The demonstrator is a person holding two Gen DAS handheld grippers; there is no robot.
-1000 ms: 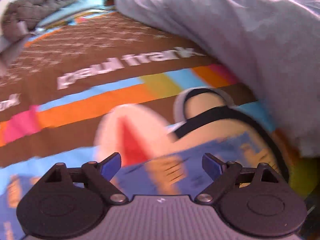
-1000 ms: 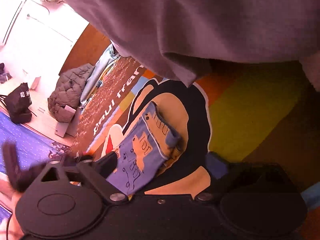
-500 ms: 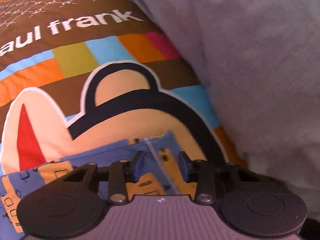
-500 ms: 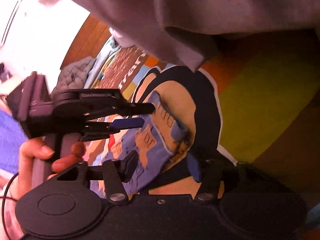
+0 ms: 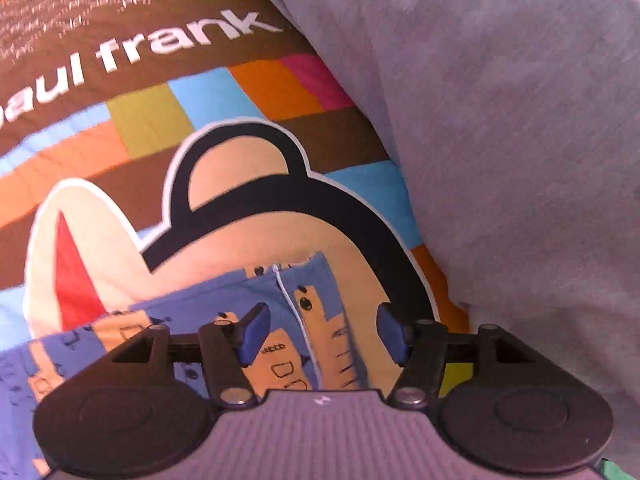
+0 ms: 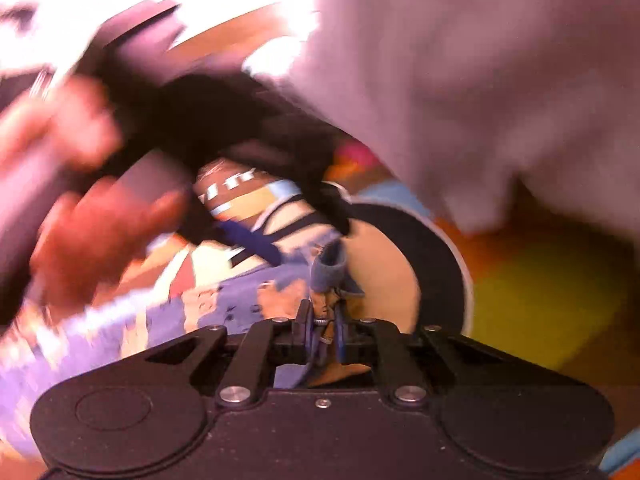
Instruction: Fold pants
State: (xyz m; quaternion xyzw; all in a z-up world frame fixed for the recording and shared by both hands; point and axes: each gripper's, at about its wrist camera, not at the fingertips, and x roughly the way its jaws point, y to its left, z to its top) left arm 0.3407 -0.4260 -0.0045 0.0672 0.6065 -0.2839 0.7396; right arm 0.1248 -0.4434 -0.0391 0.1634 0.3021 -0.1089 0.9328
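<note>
A brown bedspread [image 5: 168, 28] with bright colour blocks, white lettering and a large cartoon face covers the bed and fills most of the left wrist view. Along its right side lies a bulky grey cloth [image 5: 500, 120], which rides over the bedspread's edge; in the right wrist view the same cloth hangs across the upper right.

The pants [image 5: 208, 320], small and blue with tan drawings, lie flat on the cartoon face, their hem toward the cloth.

The left gripper [image 5: 320, 334] points steeply down over the pants; its jaws have just been opening and stand apart, with a seam of the pants between them and the blue pads clear of it.

The right gripper [image 6: 323, 330] has its jaws just closing, now nearly together and pinching a bunched edge of the pants, which stands up in a small fold. The hand [image 6: 92, 232] that carries the left gripper is a blur at the left of that view.
</note>
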